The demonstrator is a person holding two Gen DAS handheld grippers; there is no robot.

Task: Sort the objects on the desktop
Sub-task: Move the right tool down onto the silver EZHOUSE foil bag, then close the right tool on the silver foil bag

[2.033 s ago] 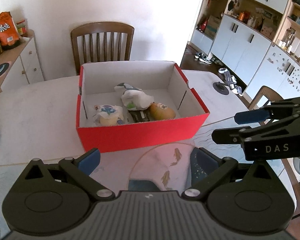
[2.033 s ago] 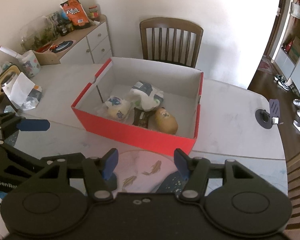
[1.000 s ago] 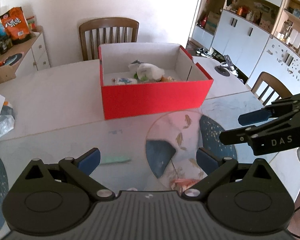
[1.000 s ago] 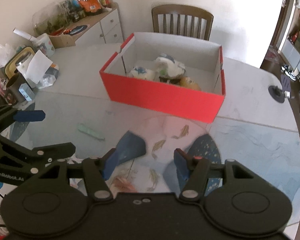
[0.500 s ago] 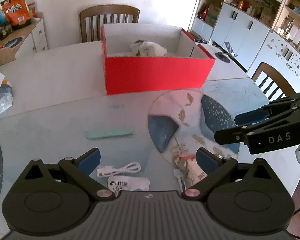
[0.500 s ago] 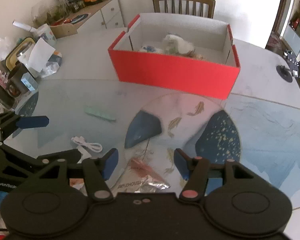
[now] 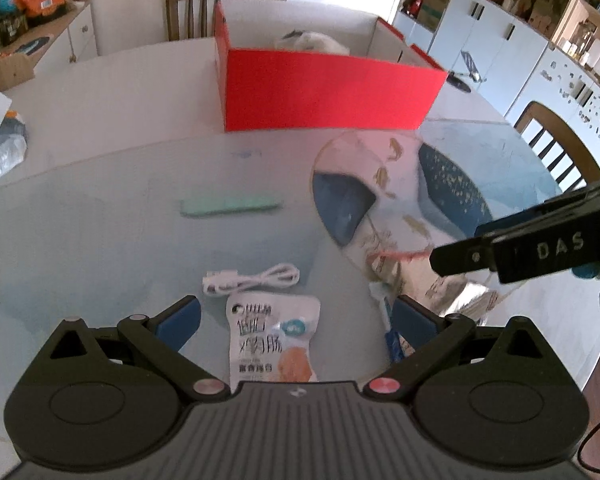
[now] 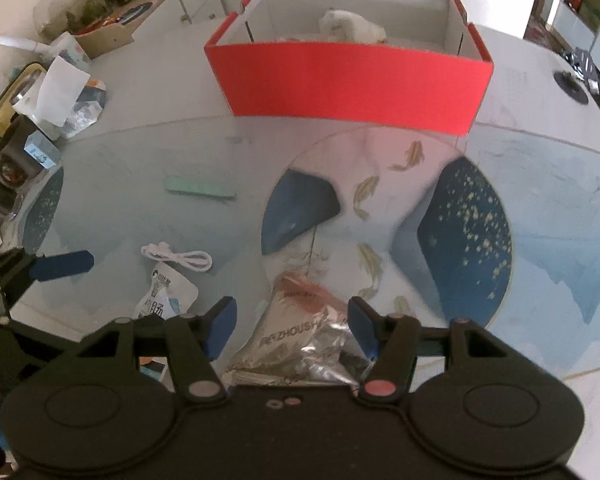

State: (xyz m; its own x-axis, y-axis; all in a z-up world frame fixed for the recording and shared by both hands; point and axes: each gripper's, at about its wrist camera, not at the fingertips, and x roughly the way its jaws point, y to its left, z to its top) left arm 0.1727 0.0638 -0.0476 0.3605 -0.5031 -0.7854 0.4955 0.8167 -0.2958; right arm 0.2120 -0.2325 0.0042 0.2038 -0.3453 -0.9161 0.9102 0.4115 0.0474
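My left gripper (image 7: 296, 316) is open, its fingers either side of a white snack pouch (image 7: 272, 340) on the glass table; the pouch also shows in the right wrist view (image 8: 162, 296). My right gripper (image 8: 292, 320) is open over a silver foil packet (image 8: 300, 340), also seen in the left wrist view (image 7: 460, 296). A white coiled cable (image 7: 252, 280) (image 8: 178, 258) and a mint green bar (image 7: 230, 206) (image 8: 198, 188) lie further out. The red box (image 7: 328, 84) (image 8: 348, 84) holds several wrapped items.
A round fish-pattern mat (image 8: 388, 224) lies under the glass. Clutter of paper, tins and bags (image 8: 40, 100) sits at the table's left edge. Chairs stand behind the box (image 7: 224, 4) and at the right (image 7: 560, 148). A sideboard (image 7: 32, 32) is at the far left.
Both grippers have pulled back from the red box and dropped toward the near table edge. The pouch, cable and foil packet have come into view between the fingers.
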